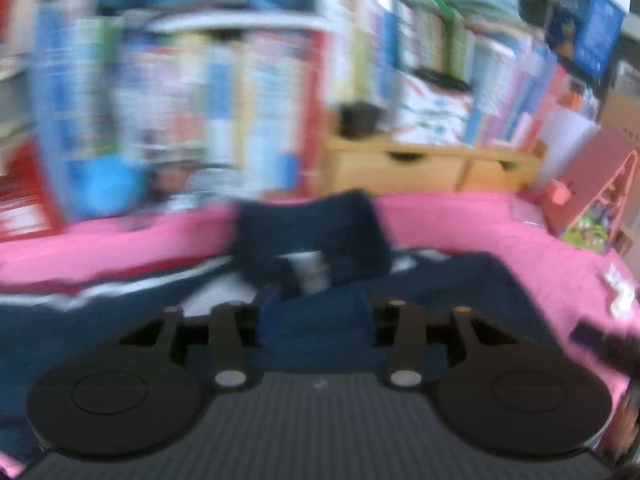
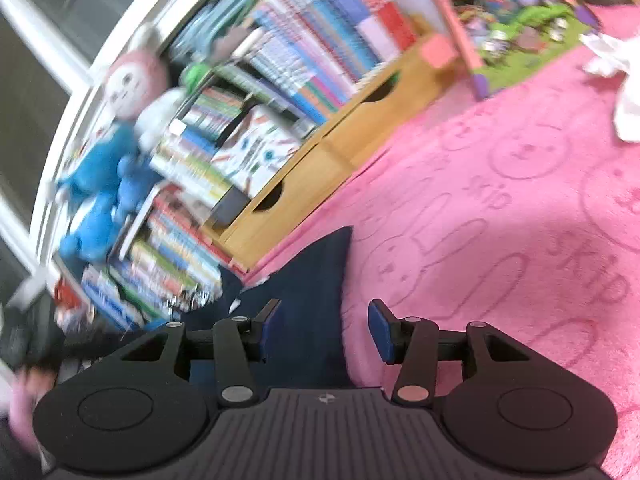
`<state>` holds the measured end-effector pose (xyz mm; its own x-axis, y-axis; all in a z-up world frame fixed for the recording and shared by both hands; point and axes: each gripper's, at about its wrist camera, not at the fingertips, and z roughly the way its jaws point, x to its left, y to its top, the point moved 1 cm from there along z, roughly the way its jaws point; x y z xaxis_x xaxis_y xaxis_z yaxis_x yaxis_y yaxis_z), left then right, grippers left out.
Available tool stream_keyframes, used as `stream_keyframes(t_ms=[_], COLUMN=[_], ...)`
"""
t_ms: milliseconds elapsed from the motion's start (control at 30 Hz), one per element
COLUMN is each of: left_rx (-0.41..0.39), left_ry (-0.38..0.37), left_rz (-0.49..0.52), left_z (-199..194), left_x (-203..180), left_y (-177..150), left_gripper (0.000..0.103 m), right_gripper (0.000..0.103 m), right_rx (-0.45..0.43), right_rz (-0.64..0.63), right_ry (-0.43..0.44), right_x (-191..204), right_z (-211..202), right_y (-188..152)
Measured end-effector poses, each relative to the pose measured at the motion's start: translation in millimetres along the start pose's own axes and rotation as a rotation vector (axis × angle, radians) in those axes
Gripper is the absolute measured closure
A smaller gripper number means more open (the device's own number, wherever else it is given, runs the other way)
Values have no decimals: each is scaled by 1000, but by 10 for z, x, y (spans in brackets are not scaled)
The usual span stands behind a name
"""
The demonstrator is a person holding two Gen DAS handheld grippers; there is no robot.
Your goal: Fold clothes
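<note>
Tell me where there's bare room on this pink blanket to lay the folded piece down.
The pink blanket lies bare between the navy garment, the wooden drawer unit and the white cloth. It is crowded along the books and the toy playset.

Packed bookshelf [image 2: 280, 60] behind wooden drawer unit [image 2: 320, 160]; pink blanket [image 2: 500, 220] with rabbit outlines.

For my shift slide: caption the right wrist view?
Right hand-held gripper open over navy garment on pink blanket.
</note>
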<state>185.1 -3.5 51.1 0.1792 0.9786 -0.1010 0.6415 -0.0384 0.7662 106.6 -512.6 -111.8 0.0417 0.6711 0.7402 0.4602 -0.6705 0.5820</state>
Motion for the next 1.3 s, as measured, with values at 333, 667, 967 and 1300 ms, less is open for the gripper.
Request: stream_keyframes(t_ms=[333,667,967,1300], left_rx=[-62,-162,-198,-232], left_ry=[226,442,578,651], left_rz=[-239,-614,-668,-655], left_z=[-1119,-910,-571,-433], left_x=[1750,3069,3693,3805], left_y=[-1005,-1222,-1117,-1060], left_gripper=[43,29,27,64], right_gripper=[26,13,13,13], right_rx=[-30,53,221,304], right_rz=[-535,-800,-871,-859], right_ry=[-72,-1,34,-23], right_x=[1451,2384,2421,2279], right_z=[-500,-4,403,605], right_y=[-84,-1257,-1893,-2109])
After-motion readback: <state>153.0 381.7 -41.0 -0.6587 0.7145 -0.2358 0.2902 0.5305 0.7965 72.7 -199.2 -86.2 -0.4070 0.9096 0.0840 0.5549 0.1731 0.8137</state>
